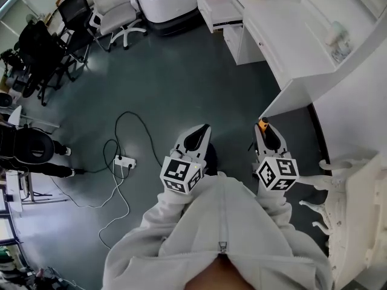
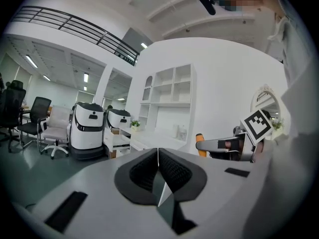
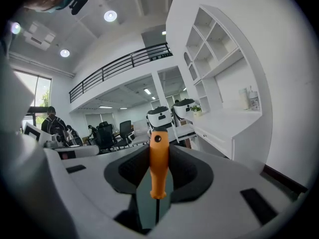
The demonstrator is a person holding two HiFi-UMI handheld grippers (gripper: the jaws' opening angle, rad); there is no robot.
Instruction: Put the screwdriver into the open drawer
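**Screwdriver's in the right jaws, nowhere near the drawer yet**

Screwdriver (image 3: 159,167) is clamped in the right gripper (image 3: 158,146). The jaws pinch its orange handle from both sides, with the butt end poking out front and the thin dark shaft running back toward the camera. From the head view you only catch a bit of orange (image 1: 263,124) at the tip of that gripper (image 1: 262,129).

The left gripper (image 2: 158,157) has nothing in it. Its jaws are pressed flat together, the ribbed pads meeting in a single line. It sits level with the right one, the two side by side out in front of the person's grey sleeves, both tipped a little downward over the dark floor (image 1: 181,83).

The open drawer (image 1: 219,12) is pulled out of the white unit at the far end of the tabletop (image 1: 284,38), well apart from both grippers. The right gripper is beside the near corner of that tabletop, out over the floor rather than above it.

Other stuff around: a white power strip (image 1: 125,161) on the floor off to the left with its cable looped about, some office chairs (image 1: 115,8) further back, and a couple of white machines (image 2: 87,128) parked next to the drawer.
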